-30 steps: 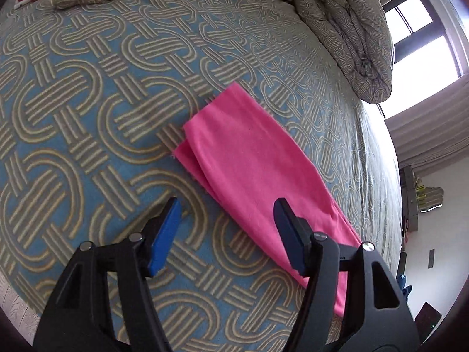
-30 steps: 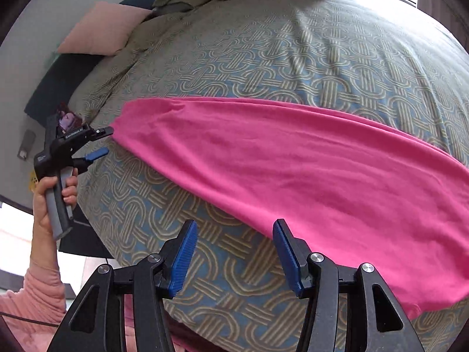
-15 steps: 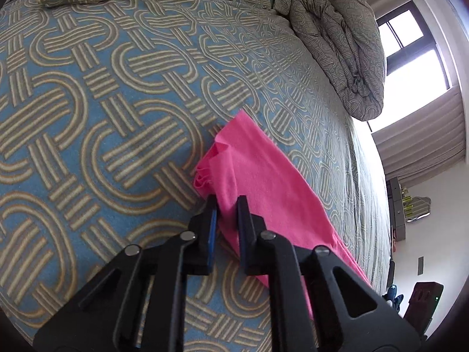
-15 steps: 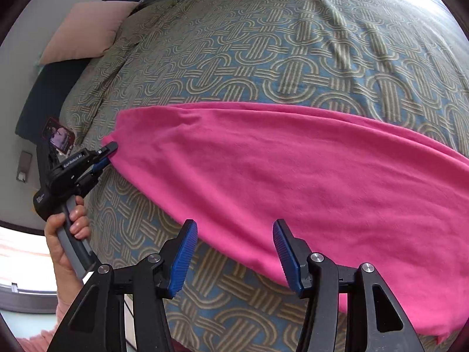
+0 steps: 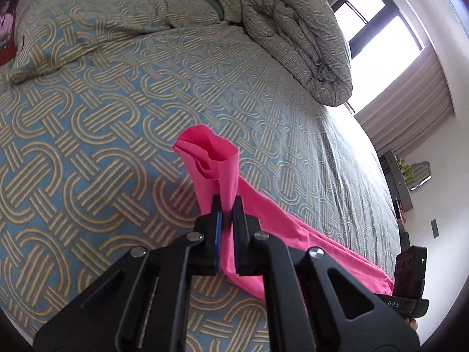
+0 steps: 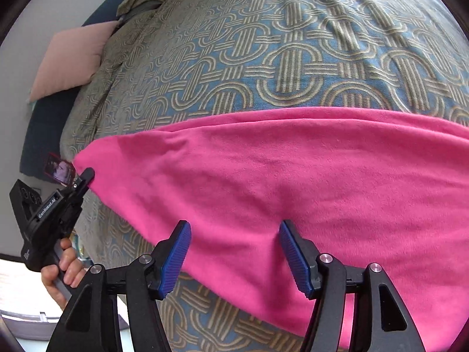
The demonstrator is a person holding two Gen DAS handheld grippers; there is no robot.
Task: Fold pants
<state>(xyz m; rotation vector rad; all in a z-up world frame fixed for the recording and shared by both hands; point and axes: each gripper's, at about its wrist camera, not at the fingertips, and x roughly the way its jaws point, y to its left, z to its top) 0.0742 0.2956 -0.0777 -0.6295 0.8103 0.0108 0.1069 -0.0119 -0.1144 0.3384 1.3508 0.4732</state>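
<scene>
1. Pants [image 6: 293, 182], bright pink, lie stretched across the patterned bedspread [image 6: 293, 58] of the bed; one leg end is lifted off the cover, its hem gaping open [image 5: 209, 149].
2. Left claw [image 5: 226, 214]: angled downward, clenched on that raised leg end, cloth pinched between its pads. From the right wrist view it sits at the pants' far left tip [image 6: 85, 176], with a bare hand [image 6: 63, 270] wrapped around its grip.
3. Right claw [image 6: 234, 255]: angled steeply down over the pants' near edge, jaws opening, cloth beneath them but not pinched.
4. Writing: "GenRobot.AI" on the left claw's body [image 6: 48, 206]; "DAS" on the device at the left view's lower right [image 5: 392, 303].
5. Room: wide bare bedspread beyond the pants; bunched duvet [image 5: 296, 41] and pink pillow [image 6: 70, 61] well apart, at the head of the bed.
</scene>
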